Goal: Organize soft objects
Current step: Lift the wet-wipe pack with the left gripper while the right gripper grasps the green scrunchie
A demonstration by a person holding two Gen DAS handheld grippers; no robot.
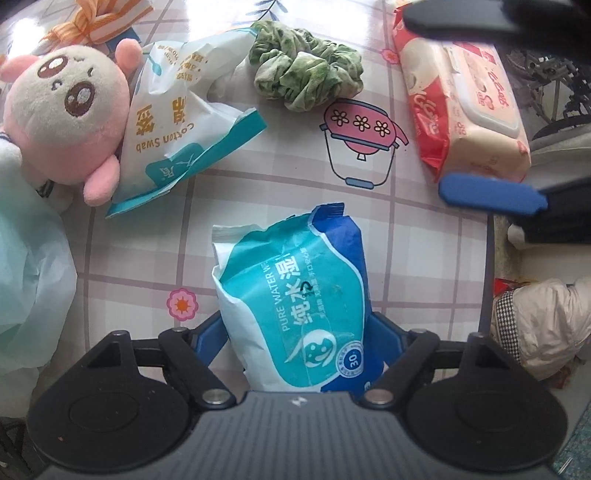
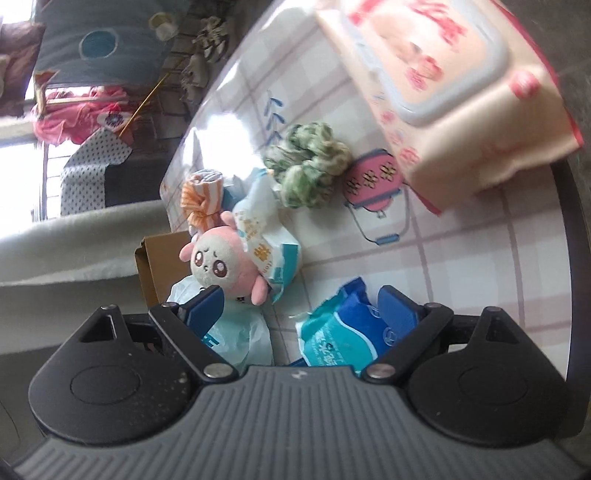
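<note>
A blue and teal wet-wipes pack lies on the checked tablecloth. My left gripper points down over it, its blue pads touching both long sides. The same pack shows low in the right wrist view. A pink and red wipes pack lies at the far right. My right gripper hovers open near it with nothing between its fingers; one blue finger crosses in front of that pack. A pink plush, a cotton swab bag and a green scrunchie lie beyond.
An orange striped cloth bundle sits at the back left. A pale green plastic bag lies at the left. The table's dark edge runs close on the right, with clothing beyond it. A cardboard box stands behind the plush.
</note>
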